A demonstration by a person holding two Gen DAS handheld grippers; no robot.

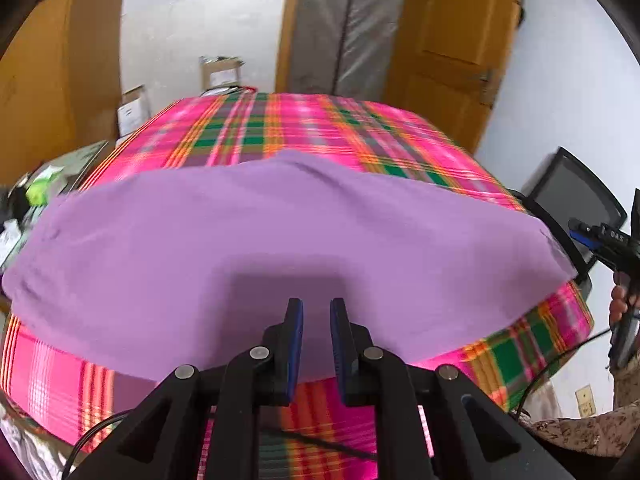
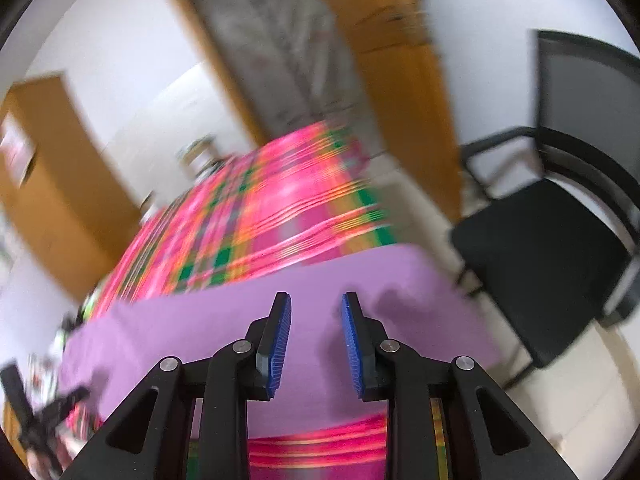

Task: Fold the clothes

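Purple cloth [image 1: 280, 240] spread flat across plaid bed [image 1: 280, 124], near edge overhanging. Left gripper [image 1: 316, 320] narrowly parted, empty; right gripper [image 2: 316, 320] wider, empty. Black chair [image 2: 552, 264] beside bed.

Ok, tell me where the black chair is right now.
The black chair shows only in the right wrist view, on the right side, standing on the floor just past the bed's corner where the purple cloth lies.

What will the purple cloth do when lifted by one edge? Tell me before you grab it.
The purple cloth will probably sag and drape rather than hold its shape: it lies limp with soft ripples over the plaid bedcover. It looks thin, so likely light. Pushed, it may bunch up rather than slide. Both the left gripper and right gripper are open above it.
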